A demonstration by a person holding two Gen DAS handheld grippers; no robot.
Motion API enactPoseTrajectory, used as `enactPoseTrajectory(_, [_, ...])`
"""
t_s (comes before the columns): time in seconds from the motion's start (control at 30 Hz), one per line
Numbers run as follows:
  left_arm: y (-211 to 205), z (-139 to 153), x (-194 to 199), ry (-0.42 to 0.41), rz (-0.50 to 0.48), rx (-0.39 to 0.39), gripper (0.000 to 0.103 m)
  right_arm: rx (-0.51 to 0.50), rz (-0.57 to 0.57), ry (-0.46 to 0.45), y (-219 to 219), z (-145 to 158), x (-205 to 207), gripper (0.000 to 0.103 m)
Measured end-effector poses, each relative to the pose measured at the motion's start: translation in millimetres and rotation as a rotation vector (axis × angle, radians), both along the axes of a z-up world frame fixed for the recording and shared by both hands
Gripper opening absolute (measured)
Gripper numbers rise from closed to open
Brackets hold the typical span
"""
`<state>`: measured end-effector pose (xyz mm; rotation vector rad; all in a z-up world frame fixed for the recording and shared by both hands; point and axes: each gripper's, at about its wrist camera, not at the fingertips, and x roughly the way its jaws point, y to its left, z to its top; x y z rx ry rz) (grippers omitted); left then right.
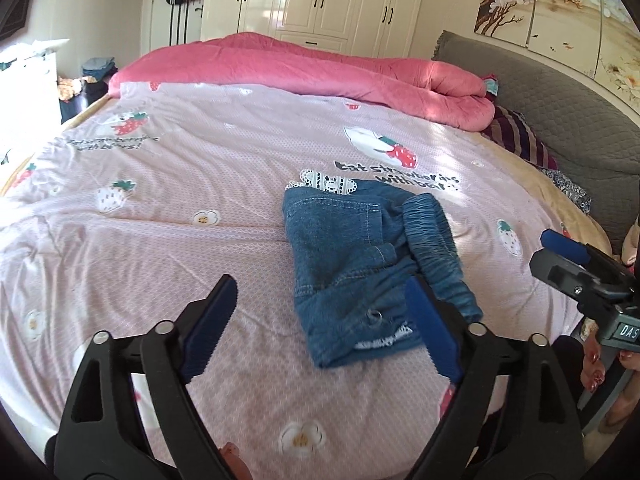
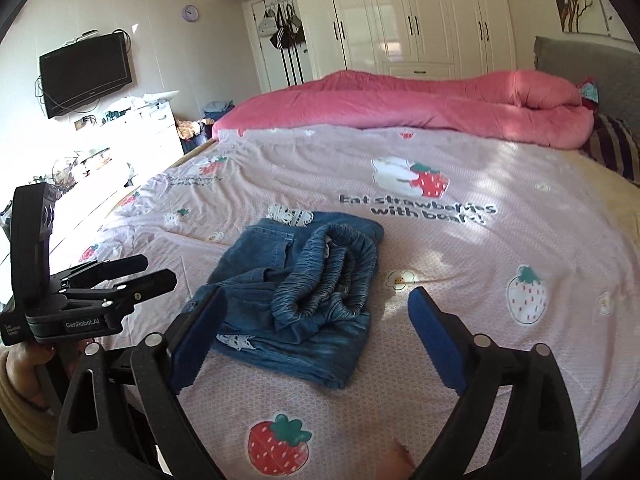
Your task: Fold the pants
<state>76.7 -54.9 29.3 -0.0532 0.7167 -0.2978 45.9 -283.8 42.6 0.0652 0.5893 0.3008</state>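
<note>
Denim pants, blue, folded into a compact bundle with the gathered elastic waistband on top and a white lace trim showing at the far edge; they lie on the bed, on a pink sheet printed with strawberries and bears, just in front of the black lettering. Left gripper: jaws spread wide, blue pads standing apart above the near end of the pants, nothing clasped between them. Right gripper: jaws likewise released and wide, one pad over the near left corner of the pants, the other over bare sheet to their right, no cloth held. Rolled pink quilt lies along the far side of the bed beyond the pants. Grey headboard to the right of the pants. Cream wardrobe behind the quilt. Wall television far left of the pants.
</note>
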Motion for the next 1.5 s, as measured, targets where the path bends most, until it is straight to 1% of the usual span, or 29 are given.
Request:
enactPoseTrajectory(0.07, [2.1,4.5,-8.0,-0.01,0.004,0.003,0.089,-0.006,-0.007,-0.016,2.1,4.9,-7.2,0.095])
enactPoseTrajectory(0.17, [3.0,10.2,-21.1,-0.025,0.002,0.009,0.093,-0.013,-0.011,-0.033,4.5,11.6,-17.5,0.097])
enactPoseTrajectory(0.27, [4.3,15.7,-33.7,-0.043,0.006,0.016,0.093,-0.022,-0.013,-0.041,6.3,15.6,-25.8,0.098])
enactPoseTrajectory(0.43, [6.4,19.5,-50.0,-0.044,0.011,0.019,0.093,-0.036,-0.007,-0.046,9.8,17.1,-41.8,0.098])
enactPoseTrajectory(0.6, [11.7,17.3,-62.8,-0.032,0.032,0.005,0.093,-0.056,-0.017,-0.057,10.7,12.8,-58.3,0.098])
enactPoseTrajectory(0.7, [13.3,15.1,-69.8,-0.036,0.043,0.02,0.093,-0.083,-0.028,-0.056,12.8,7.7,-67.2,0.098])
enactPoseTrajectory(0.9, [16.5,4.9,-80.5,-0.014,0.065,0.041,0.093,-0.098,-0.035,-0.039,14.8,-5.5,-78.6,0.098])
enactPoseTrajectory(1.0, [16.7,-2.0,-87.1,-0.009,0.074,0.056,0.093,-0.092,-0.035,-0.01,14.8,-14.9,-80.6,0.098])
enactPoseTrajectory(1.17, [17.5,-15.8,-98.4,0.002,0.103,0.037,0.093,-0.087,-0.028,0.016,16.8,-26.9,-86.1,0.098])
enactPoseTrajectory(1.27, [14.5,-25.2,-103.9,0.011,0.105,0.058,0.093,-0.094,-0.028,0.012,18.4,-29.8,-91.4,0.098])
enactPoseTrajectory(1.4, [10.4,-38.3,-109.2,0.038,0.099,0.061,0.093,-0.069,-0.027,0.015,14.7,-36.4,-97.2,0.098])
enactPoseTrajectory(1.5, [7.1,-45.8,-112.2,0.043,0.097,0.071,0.093,-0.06,-0.044,0.025,11.0,-43.4,-100.1,0.098])
